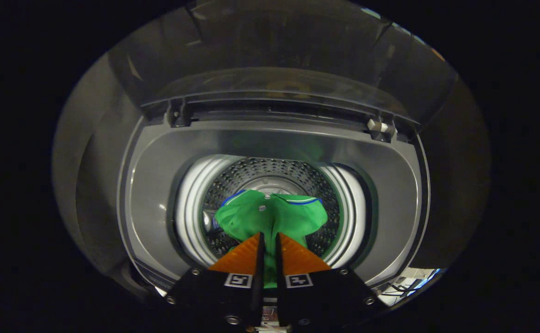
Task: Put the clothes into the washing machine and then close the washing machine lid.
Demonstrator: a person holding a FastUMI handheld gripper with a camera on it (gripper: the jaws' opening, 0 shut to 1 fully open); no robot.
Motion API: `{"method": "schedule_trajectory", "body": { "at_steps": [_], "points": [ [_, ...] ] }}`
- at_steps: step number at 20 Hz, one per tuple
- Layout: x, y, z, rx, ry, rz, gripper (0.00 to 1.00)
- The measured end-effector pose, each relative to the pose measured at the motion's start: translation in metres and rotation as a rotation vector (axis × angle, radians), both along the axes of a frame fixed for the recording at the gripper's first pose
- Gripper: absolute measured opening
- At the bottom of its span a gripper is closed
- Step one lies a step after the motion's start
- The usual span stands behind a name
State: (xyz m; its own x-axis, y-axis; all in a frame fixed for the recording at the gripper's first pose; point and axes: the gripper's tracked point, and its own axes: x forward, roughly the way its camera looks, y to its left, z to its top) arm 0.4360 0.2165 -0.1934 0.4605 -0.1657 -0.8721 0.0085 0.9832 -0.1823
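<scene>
I look down into a top-loading washing machine (pixel 159 194) with its lid (pixel 279 60) raised upright at the back. A green garment (pixel 270 215) with a blue-and-white collar edge and small buttons hangs over the perforated steel drum (pixel 270 173). My gripper (pixel 270 238) is shut on a fold of the green garment, and the cloth runs down between the two fingers. The garment's lower part is hidden behind the fingers.
The grey rim of the tub opening (pixel 390 194) rings the drum. Two hinges, one at the back left (pixel 177 118) and one at the back right (pixel 381 127), carry the see-through lid. A bright strip of floor with cables (pixel 408 284) shows beside the machine.
</scene>
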Motion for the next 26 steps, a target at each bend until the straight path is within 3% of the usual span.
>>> {"method": "schedule_trajectory", "body": {
  "at_steps": [3, 5, 10, 16, 26],
  "points": [
    [0.006, 0.005, 0.014, 0.031, -0.048, -0.012, 0.72],
    [0.01, 0.011, 0.017, 0.063, -0.071, -0.013, 0.85],
    [0.009, 0.014, 0.031, 0.063, -0.124, 0.011, 0.94],
    [0.004, 0.015, 0.073, 0.028, -0.228, 0.035, 0.94],
    [0.004, 0.021, 0.187, -0.022, -0.451, 0.04, 0.94]
  ]
}}
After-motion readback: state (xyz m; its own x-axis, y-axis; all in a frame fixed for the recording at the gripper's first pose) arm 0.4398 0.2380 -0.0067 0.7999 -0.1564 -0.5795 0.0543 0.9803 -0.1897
